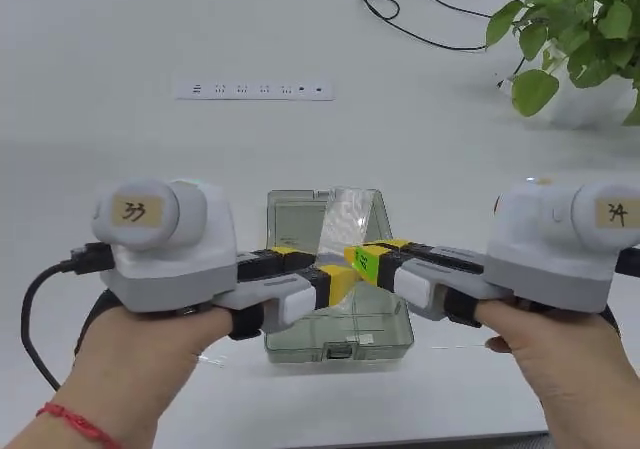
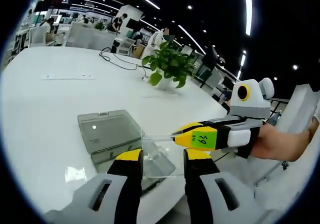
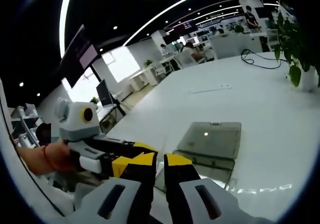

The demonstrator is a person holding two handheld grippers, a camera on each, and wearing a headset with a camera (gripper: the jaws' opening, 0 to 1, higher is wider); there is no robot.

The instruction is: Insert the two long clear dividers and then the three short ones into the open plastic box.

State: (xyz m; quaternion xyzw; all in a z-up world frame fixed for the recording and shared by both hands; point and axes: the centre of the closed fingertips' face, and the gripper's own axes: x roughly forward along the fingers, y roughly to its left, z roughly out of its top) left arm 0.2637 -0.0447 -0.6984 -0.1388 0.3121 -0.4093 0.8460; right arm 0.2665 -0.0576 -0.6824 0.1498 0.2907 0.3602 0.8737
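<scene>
Pinching clear divider (image 1: 350, 219) over box (image 1: 300, 346), right tool (image 3: 160, 160) labelled 34; left tool (image 2: 164, 156), labelled 33, wide

I record a white table (image 1: 100, 159). Directly on it lie an open smoky plastic box (image 1: 385, 331), a white power strip (image 1: 255, 90), a black cable (image 1: 440, 41) and a potted plant (image 1: 580, 29).

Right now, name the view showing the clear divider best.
Head view: the divider stands tilted above the box, outline plain. Left gripper view shows faint edges between the jaws; right gripper view hardly shows it.
</scene>
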